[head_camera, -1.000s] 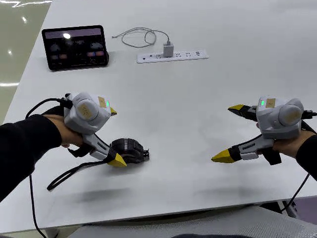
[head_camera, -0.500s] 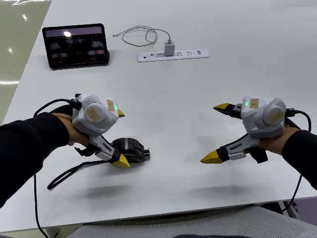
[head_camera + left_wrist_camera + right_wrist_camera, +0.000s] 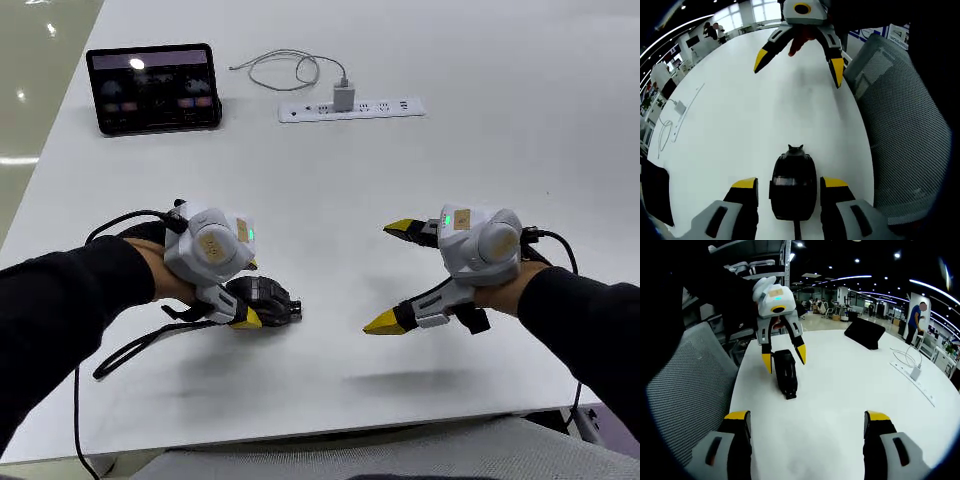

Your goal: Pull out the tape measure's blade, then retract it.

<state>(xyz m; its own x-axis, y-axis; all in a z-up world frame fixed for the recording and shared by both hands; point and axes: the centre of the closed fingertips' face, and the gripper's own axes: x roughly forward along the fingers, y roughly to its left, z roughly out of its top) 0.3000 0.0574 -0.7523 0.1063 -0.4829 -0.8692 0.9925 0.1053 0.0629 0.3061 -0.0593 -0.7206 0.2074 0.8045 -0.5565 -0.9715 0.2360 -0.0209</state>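
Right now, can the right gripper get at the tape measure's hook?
Probably yes: the hook of the tape measure points toward the right gripper, whose jaws stand open, with bare table between them.

Smooth plastics on a matt white tabletop (image 3: 330,170)
The black, rounded tape measure (image 3: 793,185) has a dull, rubbery-looking case; the left gripper (image 3: 248,293) and right gripper (image 3: 390,275) have satin pale-grey plastic shells and 2 yellow-tipped jaws each; the black tablet screen (image 3: 155,85) is glossy.

I work in an open-plan office: ceiling lights (image 3: 855,277), far desks (image 3: 840,315), a mesh chair (image 3: 685,380), a power strip (image 3: 350,108) on my tabletop (image 3: 330,200).
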